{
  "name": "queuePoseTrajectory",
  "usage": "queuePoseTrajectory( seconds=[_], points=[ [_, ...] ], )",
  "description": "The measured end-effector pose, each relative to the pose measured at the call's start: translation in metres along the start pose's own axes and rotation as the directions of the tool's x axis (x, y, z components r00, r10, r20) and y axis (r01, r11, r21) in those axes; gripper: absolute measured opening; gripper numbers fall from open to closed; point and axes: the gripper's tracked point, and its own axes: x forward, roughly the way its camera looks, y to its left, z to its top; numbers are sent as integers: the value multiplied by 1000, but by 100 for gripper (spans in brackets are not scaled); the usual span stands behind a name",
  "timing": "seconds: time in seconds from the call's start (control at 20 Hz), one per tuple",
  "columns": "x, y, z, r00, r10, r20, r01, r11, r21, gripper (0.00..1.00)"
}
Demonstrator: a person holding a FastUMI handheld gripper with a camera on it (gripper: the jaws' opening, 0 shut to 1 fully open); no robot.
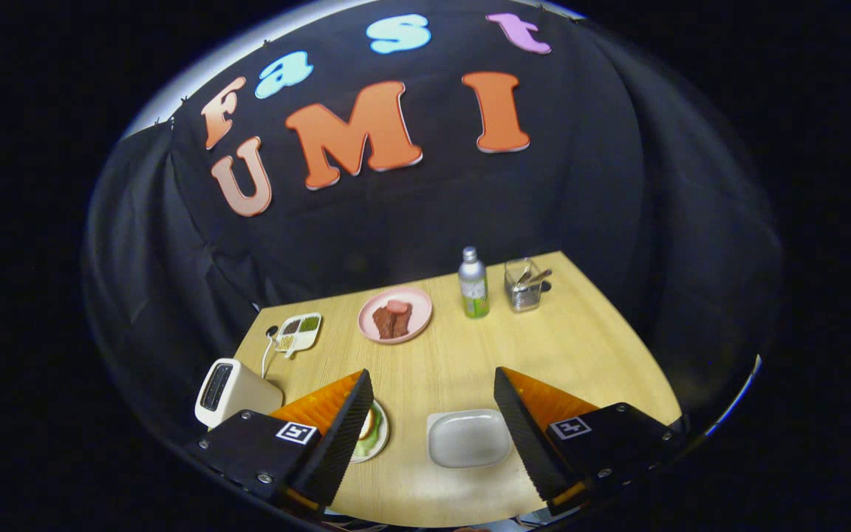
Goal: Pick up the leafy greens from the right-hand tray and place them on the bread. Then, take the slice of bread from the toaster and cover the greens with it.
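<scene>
Above the bench point(470, 355): the tool point(433, 421) is held high, released, with nothing between its fingers, probably so that the whole scene is overlooked.
Grey tray point(468, 437): seen between the fingers; no greens are seen in it.
Small plate point(377, 432): beside the left finger, bread with leafy greens point(368, 443) is carried.
Toaster point(230, 391): stands left; whether a slice is inside cannot be told.
Pink plate point(394, 315): brown and pink food is held.
</scene>
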Motion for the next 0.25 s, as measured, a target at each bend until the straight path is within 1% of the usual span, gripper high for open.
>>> queuePoseTrajectory(
  seconds=[0.1, 0.25],
  points=[
    [-28, -20, 20, 995, -33, 95, 33, 999, 5, 98],
    [-59, -54, 30, 977, -87, 195, 82, 996, 32, 99]
  ],
)
